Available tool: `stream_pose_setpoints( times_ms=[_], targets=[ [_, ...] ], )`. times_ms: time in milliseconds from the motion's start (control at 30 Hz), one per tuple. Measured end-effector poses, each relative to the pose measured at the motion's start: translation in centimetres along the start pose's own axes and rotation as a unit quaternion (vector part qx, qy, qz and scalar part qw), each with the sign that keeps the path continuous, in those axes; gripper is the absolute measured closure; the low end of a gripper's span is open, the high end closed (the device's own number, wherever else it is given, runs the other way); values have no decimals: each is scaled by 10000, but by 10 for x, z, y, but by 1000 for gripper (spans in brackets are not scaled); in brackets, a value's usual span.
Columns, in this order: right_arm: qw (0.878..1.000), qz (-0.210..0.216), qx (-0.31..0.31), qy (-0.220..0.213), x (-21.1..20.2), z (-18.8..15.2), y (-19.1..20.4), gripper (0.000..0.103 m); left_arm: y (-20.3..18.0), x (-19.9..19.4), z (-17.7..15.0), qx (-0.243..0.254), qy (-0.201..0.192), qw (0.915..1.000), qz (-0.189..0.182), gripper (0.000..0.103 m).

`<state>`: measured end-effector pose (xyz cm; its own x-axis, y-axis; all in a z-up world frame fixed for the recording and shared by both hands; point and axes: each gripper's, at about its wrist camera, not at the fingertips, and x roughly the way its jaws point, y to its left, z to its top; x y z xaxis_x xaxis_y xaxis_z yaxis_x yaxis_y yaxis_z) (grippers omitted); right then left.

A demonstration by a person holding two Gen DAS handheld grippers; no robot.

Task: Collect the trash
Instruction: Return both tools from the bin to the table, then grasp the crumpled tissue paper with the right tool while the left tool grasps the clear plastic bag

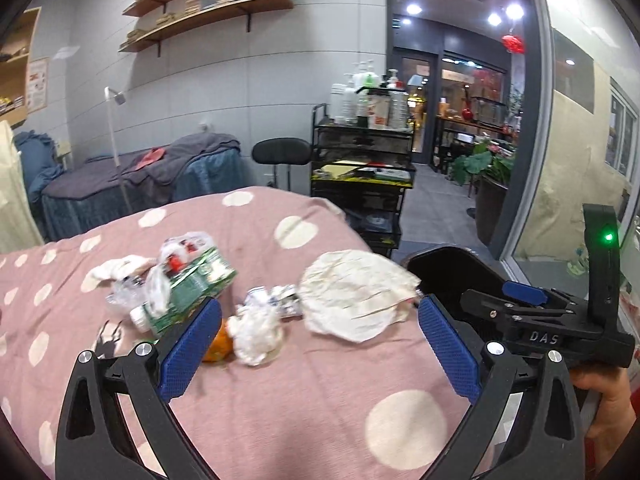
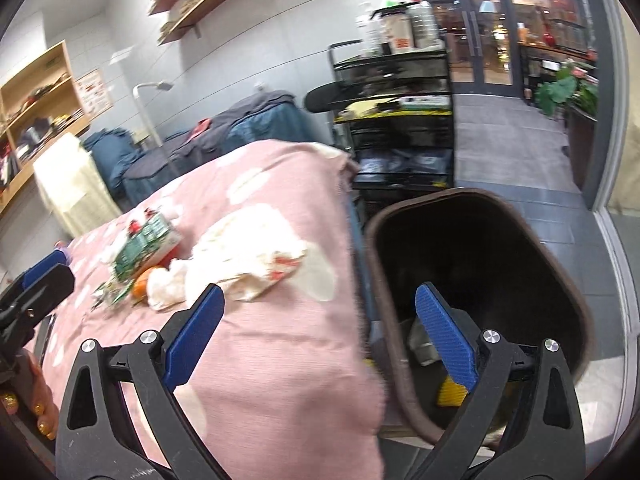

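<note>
Pink dotted blanket (image 1: 280, 392) holds litter: carton (image 1: 192, 284), tissue (image 1: 256, 332), paper (image 1: 352, 296). Bin (image 2: 404, 216) beside bed for drops. Left gripper (image 1: 320, 344) and right gripper (image 2: 316, 332): jaws wide, empty.

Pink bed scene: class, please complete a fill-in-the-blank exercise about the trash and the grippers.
1. The trash lies on a pink blanket with white ____.
2. Both grippers' pads are coloured ____.
3. The left gripper stands ____, holding nothing.
4. The bin beside the bed is ____ inside.

Missing words: dots; blue; open; black
</note>
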<state>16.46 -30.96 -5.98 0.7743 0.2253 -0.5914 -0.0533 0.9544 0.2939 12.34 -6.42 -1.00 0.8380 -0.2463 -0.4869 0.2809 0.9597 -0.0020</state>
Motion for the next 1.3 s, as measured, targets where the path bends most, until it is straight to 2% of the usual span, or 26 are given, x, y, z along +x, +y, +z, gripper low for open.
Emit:
stream_pose_setpoints(
  times_ms=[233, 467, 700, 833, 1000, 1067, 1133, 1167, 1300],
  targets=[
    [9981, 408, -306, 337, 24, 3, 35, 8, 41, -7, -18, -335, 177, 9987, 344, 6],
    [9936, 569, -810, 545, 41, 9, 68, 8, 86, -18, -43, -652, 373, 9945, 731, 6],
    [9882, 395, -1216, 846, 70, 17, 85, 8, 129, -17, -64, -1170, 718, 9870, 832, 6],
    [9869, 268, -1140, 1107, 91, 22, 81, 8, 143, -13, -67, -1241, 834, 9844, 926, 6],
    [9856, 170, -1099, 1272, 106, 25, 80, 9, 151, -7, -65, -1292, 910, 9844, 776, 6],
    [9838, 139, -1199, 1326, 111, 24, 82, 24, 150, 0, -62, -1194, 917, 9857, 760, 6],
    [9829, 44, -1290, 1310, 114, 23, 83, 32, 150, 8, -58, -1087, 923, 9867, 784, 6],
    [9827, -1, -1335, 1285, 114, 22, 84, 41, 152, 13, -57, -1068, 964, 9865, 778, 7],
    [9836, 7, -1331, 1219, 113, 24, 79, 59, 161, 31, -55, -1116, 1119, 9853, 647, 25]
  ],
)
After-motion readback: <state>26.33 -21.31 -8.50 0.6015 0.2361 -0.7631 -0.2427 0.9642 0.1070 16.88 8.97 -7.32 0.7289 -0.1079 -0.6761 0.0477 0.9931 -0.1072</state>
